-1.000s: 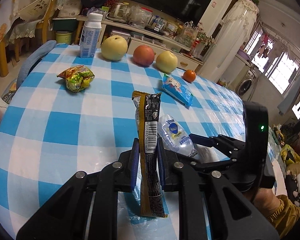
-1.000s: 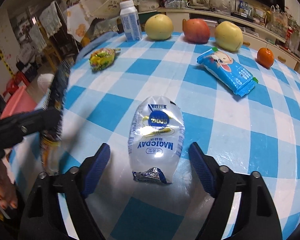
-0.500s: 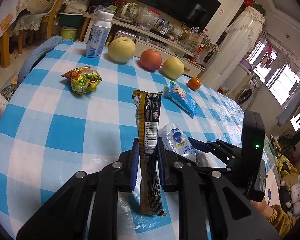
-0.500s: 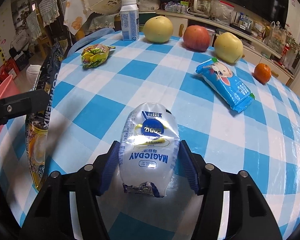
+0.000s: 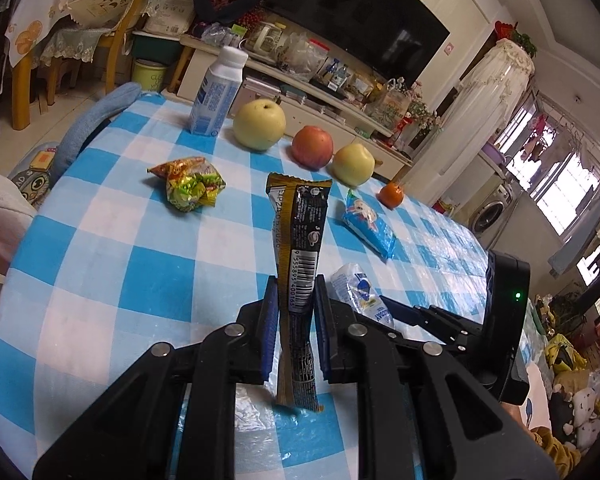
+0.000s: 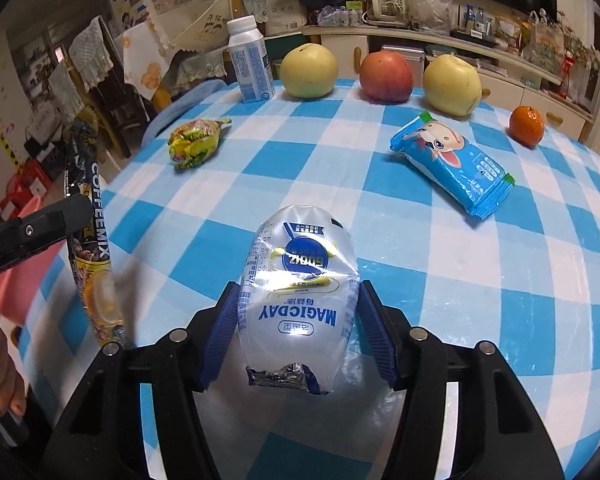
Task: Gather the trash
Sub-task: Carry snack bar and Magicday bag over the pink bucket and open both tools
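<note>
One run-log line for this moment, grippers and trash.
left gripper: shut on coffee sachet | right gripper: shut on white pouch | on table: crumpled wrapper, blue packet

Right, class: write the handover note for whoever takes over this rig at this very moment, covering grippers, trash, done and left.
Left gripper: shut on the coffee mix sachet, held upright above the checked tablecloth.
Right gripper: shut on the white Magicday pouch.
Still lying on the cloth: crumpled yellow-green wrapper, blue cartoon snack pack.
Done: two pieces gripped.
Left: bin both, then collect the rest. No bin in view.
</note>
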The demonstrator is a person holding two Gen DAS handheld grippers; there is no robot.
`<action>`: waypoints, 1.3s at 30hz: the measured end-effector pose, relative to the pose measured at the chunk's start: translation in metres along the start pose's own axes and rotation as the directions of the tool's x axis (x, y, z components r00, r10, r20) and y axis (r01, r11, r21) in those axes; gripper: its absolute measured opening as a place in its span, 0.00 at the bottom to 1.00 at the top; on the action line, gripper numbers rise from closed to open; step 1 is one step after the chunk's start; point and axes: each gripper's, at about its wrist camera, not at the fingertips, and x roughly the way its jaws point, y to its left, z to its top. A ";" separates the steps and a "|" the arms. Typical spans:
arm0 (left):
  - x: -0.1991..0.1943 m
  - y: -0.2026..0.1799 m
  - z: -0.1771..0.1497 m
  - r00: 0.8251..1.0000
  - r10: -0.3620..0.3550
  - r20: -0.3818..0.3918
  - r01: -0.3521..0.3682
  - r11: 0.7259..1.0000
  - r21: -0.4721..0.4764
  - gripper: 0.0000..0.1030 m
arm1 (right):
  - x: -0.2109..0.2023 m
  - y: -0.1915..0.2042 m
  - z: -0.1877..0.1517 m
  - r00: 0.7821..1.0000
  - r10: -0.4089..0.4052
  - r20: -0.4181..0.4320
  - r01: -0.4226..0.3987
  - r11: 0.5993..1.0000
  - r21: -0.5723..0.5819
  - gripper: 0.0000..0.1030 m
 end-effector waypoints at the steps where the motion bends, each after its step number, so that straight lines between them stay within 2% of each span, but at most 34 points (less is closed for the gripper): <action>1: -0.003 0.000 0.001 1.000 -0.003 0.008 0.003 1.000 -0.001 0.18 | -0.002 0.002 0.001 1.000 0.014 0.006 -0.014 1.000 0.008 0.58; 9: -0.027 0.005 0.006 0.997 -0.029 0.078 0.030 0.999 -0.022 0.18 | -0.015 0.030 0.003 0.991 0.129 0.043 -0.129 0.992 0.000 0.58; 15: -0.052 0.006 0.010 0.989 -0.046 0.143 0.048 0.999 -0.014 0.18 | -0.031 0.053 0.006 0.983 0.163 0.083 -0.162 0.987 -0.020 0.58; 20: -0.076 0.014 0.015 0.978 -0.029 0.205 0.033 0.999 -0.016 0.18 | -0.055 0.083 0.013 0.973 0.183 0.143 -0.174 0.982 -0.076 0.58; 24: -0.108 0.026 0.017 0.962 0.019 0.272 -0.009 0.999 -0.036 0.18 | -0.070 0.115 0.019 0.960 0.222 0.169 -0.203 0.971 -0.123 0.58; 30: -0.156 0.053 0.011 0.920 0.139 0.366 -0.107 0.989 -0.105 0.18 | -0.077 0.177 0.019 0.942 0.301 0.148 -0.267 0.940 -0.211 0.58; 32: -0.171 0.063 0.009 0.900 0.195 0.391 -0.151 0.979 -0.141 0.18 | -0.076 0.203 0.017 0.934 0.333 0.127 -0.295 0.923 -0.248 0.59; 34: -0.184 0.072 0.006 0.873 0.251 0.418 -0.194 0.966 -0.173 0.18 | -0.075 0.228 0.015 0.926 0.361 0.111 -0.317 0.903 -0.288 0.59; 36: -0.198 0.085 0.003 0.838 0.319 0.442 -0.239 0.944 -0.229 0.18 | -0.073 0.253 0.013 0.917 0.388 0.096 -0.340 0.883 -0.323 0.59; 38: -0.210 0.094 0.000 0.801 0.381 0.462 -0.275 0.919 -0.282 0.18 | -0.067 0.275 0.013 0.908 0.411 0.080 -0.361 0.865 -0.349 0.59; 39: -0.216 0.099 -0.002 0.774 0.421 0.473 -0.298 0.901 -0.315 0.18 | -0.064 0.286 0.014 0.905 0.419 0.075 -0.367 0.857 -0.361 0.59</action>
